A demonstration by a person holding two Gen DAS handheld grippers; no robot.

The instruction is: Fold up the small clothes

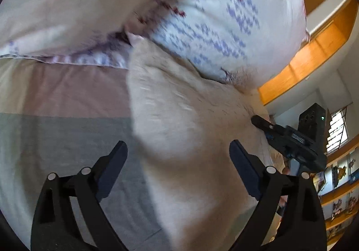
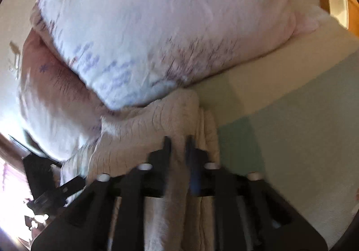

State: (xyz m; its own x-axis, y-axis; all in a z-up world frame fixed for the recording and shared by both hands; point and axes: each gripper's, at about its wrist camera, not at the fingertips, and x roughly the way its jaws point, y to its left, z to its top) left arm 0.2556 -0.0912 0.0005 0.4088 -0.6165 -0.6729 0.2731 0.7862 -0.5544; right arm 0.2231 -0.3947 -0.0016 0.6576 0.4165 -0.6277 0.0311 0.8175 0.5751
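Note:
A cream ribbed garment (image 1: 186, 120) lies on the bed, its far end against the pillows. My left gripper (image 1: 178, 150) is open just above its near part, one finger on each side, holding nothing. My right gripper (image 2: 178, 138) is shut on a fold of the same cream garment (image 2: 143, 129) and lifts it slightly. In the left wrist view the right gripper (image 1: 262, 124) shows at the garment's right edge. The left gripper's body (image 2: 51, 186) shows at the lower left of the right wrist view.
Two patterned pillows (image 1: 213, 15) (image 2: 157, 26) lie at the head of the bed. The bedsheet (image 1: 56, 138) (image 2: 291, 127) has pink, grey and green bands. A wooden headboard shelf (image 1: 314, 49) and bookshelves (image 1: 338, 183) stand to the right.

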